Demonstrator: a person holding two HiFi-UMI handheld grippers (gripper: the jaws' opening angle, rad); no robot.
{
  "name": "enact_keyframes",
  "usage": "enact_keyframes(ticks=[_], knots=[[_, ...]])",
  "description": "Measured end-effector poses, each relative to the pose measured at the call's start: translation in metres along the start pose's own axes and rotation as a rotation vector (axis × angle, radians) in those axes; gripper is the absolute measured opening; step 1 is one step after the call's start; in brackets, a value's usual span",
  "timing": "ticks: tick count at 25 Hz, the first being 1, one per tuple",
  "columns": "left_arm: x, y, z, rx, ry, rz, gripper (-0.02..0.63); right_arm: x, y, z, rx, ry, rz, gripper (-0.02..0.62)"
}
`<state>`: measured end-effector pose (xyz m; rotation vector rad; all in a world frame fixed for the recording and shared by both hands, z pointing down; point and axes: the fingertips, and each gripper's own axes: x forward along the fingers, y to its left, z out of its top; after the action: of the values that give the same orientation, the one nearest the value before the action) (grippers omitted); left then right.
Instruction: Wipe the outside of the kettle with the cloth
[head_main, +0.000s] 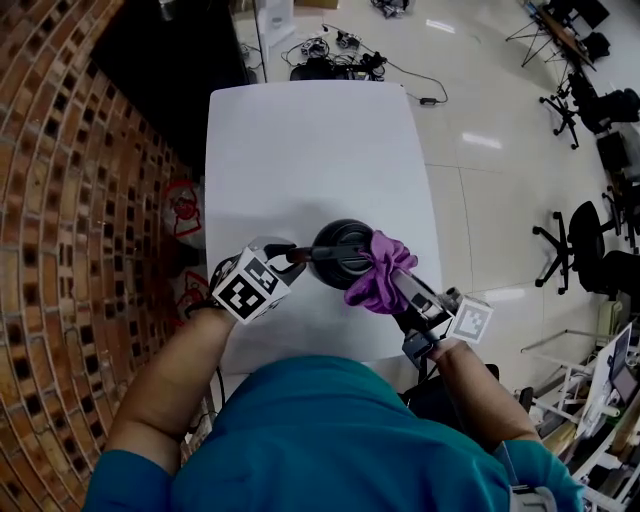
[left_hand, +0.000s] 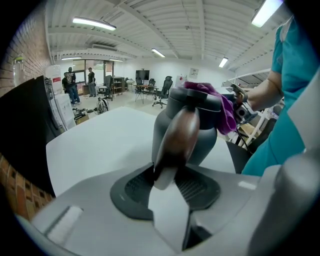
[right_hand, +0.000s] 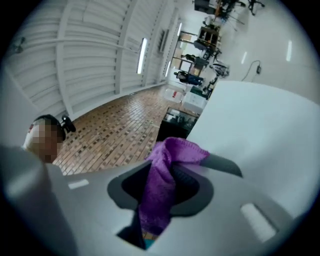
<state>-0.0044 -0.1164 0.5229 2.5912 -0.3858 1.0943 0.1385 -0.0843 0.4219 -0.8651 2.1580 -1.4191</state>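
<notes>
A dark grey kettle (head_main: 338, 245) stands on the white table (head_main: 300, 150), near its front edge. My left gripper (head_main: 298, 255) is shut on the kettle's brown handle (left_hand: 177, 137), which runs up from between the jaws in the left gripper view (left_hand: 167, 177). A purple cloth (head_main: 378, 272) is bunched against the kettle's right side and top (left_hand: 220, 107). My right gripper (head_main: 395, 285) is shut on the cloth (right_hand: 162, 185), which hangs crumpled between its jaws. In the right gripper view the kettle body is hidden.
A brick wall (head_main: 60, 250) runs along the table's left side. Cables and devices (head_main: 335, 60) lie on the floor beyond the far edge. Office chairs (head_main: 580, 250) stand to the right. People (left_hand: 70, 85) stand far off in the room.
</notes>
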Motion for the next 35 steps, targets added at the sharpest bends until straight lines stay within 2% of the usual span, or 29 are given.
enact_keyframes(ticks=[5, 7, 9, 11, 14, 17, 19, 22, 28, 32, 34, 35], knots=[[0.000, -0.001, -0.005, 0.029, 0.028, 0.006, 0.134, 0.013, 0.008, -0.029, -0.148, 0.110, -0.040, 0.103], [0.001, -0.003, -0.005, 0.039, 0.035, 0.004, 0.133, 0.020, 0.016, -0.042, -0.242, 0.227, -0.042, 0.104], [0.003, -0.006, -0.004, 0.048, 0.036, 0.006, 0.135, 0.031, 0.034, -0.064, -0.360, 0.378, 0.000, 0.103], [0.006, -0.007, -0.004, 0.052, 0.042, 0.007, 0.133, 0.044, 0.063, -0.078, -0.518, 0.502, 0.075, 0.103], [0.006, -0.007, -0.002, 0.062, 0.049, 0.005, 0.135, 0.072, 0.108, -0.065, -0.850, 0.583, 0.158, 0.103], [0.006, -0.005, -0.005, 0.055, 0.056, 0.011, 0.134, 0.104, 0.105, -0.049, -1.147, 0.694, 0.099, 0.104], [0.006, -0.004, -0.006, 0.046, 0.055, 0.012, 0.133, 0.115, 0.079, -0.047, -1.245, 0.768, 0.066, 0.104], [0.007, -0.005, -0.006, 0.039, 0.054, 0.008, 0.135, 0.105, 0.058, -0.031, -1.173, 0.761, 0.046, 0.103], [0.007, -0.004, -0.006, 0.035, 0.051, 0.006, 0.135, 0.058, 0.032, 0.016, -1.034, 0.677, -0.064, 0.104], [0.005, -0.003, -0.006, 0.037, 0.061, 0.008, 0.135, 0.026, 0.008, 0.026, -1.044, 0.693, -0.152, 0.104], [0.004, -0.002, -0.004, 0.045, 0.050, 0.015, 0.135, 0.011, 0.009, 0.029, -1.020, 0.661, -0.146, 0.104], [0.004, -0.001, -0.002, 0.048, 0.037, 0.020, 0.135, 0.003, 0.018, 0.031, -0.993, 0.628, -0.110, 0.104]])
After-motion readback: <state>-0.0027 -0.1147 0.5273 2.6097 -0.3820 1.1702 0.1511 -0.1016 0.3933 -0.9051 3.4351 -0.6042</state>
